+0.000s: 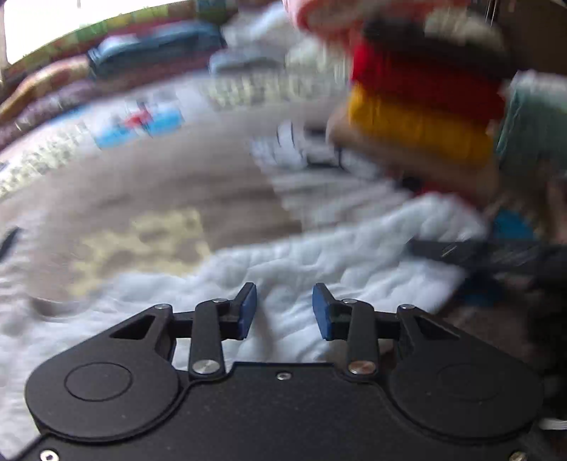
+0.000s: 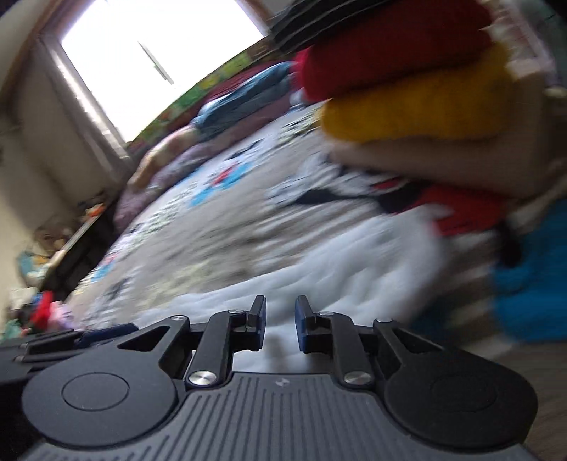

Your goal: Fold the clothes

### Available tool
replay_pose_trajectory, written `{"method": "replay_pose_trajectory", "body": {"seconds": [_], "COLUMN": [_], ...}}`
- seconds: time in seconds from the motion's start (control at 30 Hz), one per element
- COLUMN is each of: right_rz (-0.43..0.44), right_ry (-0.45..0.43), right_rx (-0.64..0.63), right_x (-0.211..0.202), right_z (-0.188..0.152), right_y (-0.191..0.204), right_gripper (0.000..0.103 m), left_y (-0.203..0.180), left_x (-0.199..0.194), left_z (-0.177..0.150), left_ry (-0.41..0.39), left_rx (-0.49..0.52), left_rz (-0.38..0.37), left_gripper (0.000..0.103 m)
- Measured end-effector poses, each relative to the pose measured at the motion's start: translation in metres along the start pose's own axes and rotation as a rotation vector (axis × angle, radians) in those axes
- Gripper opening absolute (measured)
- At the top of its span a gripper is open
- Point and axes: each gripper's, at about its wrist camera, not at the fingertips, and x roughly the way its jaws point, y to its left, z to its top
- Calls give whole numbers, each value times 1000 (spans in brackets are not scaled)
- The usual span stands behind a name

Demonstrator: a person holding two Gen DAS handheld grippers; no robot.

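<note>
While both grippers (left gripper (image 1: 284, 307), right gripper (image 2: 280, 323)) gape, white garment (image 1: 319, 255) lies below

Garment up front (image 1: 290, 269): white, quilted.
Stack at two o'clock (image 1: 425, 106): black, red, mustard yellow, tan.
Bedspread (image 1: 198, 177): beige, blue-and-red prints.
Gripper pads (image 1: 248, 312): blue.

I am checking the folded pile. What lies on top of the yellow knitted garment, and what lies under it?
On the yellow knitted garment lies a red folded garment, with a dark one above. Under it is a beige layer. Lower layers are blurred and mostly covered.
</note>
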Motion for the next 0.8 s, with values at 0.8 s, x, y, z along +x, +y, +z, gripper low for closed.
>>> {"method": "replay_pose_trajectory", "body": {"seconds": [0.8], "right_rz": [45], "right_ry": [-32], "right_rx": [195], "right_x": [-11], "right_z": [-3], "right_y": [-38], "right_gripper": [5], "left_y": [203], "left_x": [-131], "left_z": [-69], "left_ry": [-229], "left_rx": [-365], "left_rz": [317], "left_gripper": [51]}}
